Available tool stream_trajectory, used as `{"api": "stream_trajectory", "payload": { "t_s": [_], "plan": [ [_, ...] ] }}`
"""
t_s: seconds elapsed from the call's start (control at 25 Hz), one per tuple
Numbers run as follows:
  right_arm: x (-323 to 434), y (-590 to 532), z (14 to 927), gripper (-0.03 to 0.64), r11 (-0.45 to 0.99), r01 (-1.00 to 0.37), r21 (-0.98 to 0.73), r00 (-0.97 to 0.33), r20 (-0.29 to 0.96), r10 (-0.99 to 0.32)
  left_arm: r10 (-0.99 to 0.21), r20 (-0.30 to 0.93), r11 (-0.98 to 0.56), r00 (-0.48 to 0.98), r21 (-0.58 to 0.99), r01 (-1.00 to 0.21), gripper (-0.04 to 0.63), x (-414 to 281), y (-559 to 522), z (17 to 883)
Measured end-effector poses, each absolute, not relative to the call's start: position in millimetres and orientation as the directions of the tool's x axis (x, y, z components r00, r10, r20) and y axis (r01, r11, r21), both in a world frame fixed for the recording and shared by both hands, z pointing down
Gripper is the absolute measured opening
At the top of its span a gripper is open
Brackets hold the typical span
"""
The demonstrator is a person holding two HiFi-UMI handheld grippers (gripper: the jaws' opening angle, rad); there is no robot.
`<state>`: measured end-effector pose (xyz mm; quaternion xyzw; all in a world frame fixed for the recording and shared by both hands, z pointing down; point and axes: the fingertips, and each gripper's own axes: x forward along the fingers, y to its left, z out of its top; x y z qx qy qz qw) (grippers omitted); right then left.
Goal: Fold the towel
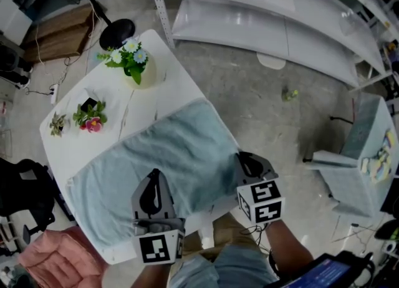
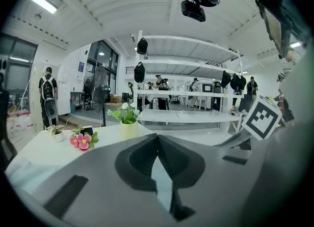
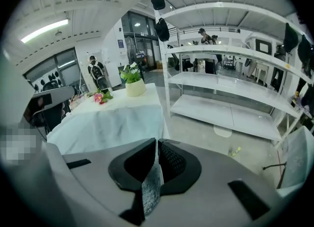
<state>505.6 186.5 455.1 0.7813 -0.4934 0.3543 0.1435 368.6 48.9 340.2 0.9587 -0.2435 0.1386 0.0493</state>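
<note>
A pale blue-green towel (image 1: 168, 162) lies spread over the near half of a white table (image 1: 78, 149). In the head view my left gripper (image 1: 154, 177) sits at the towel's near edge. My right gripper (image 1: 240, 157) is at its near right corner. In the left gripper view the gripper (image 2: 158, 145) is shut, with a sliver of towel (image 2: 163, 182) pinched between its jaws. The right gripper (image 3: 156, 147) is likewise shut on a strip of towel (image 3: 151, 191) hanging from its jaws. The rest of the cloth (image 3: 113, 123) drapes over the table beyond it.
A vase of white flowers (image 1: 134, 62), a pink flower pot (image 1: 90, 118) and a small plant (image 1: 57, 123) stand on the table's far half. White shelving (image 1: 280, 25) runs along the right. A pink cushion (image 1: 56, 255) lies near left, and a grey chair (image 1: 361, 156) stands at right.
</note>
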Motion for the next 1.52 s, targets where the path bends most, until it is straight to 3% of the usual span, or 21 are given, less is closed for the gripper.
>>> {"api": "stream_trajectory", "payload": {
  "t_s": [1.04,1.52],
  "plan": [
    [465.3,103.3,362.9,0.032,-0.308,-0.95,-0.052,0.221,0.583,-0.782,-0.498,0.24,-0.851,0.833,0.051,-0.523,0.005,338.0,26.5,287.4],
    [430.6,68.3,342.0,0.032,-0.198,-0.98,-0.018,0.157,0.54,-0.827,-0.573,0.243,-0.792,0.783,0.082,-0.605,0.005,301.1,4.9,287.3]
  ]
}}
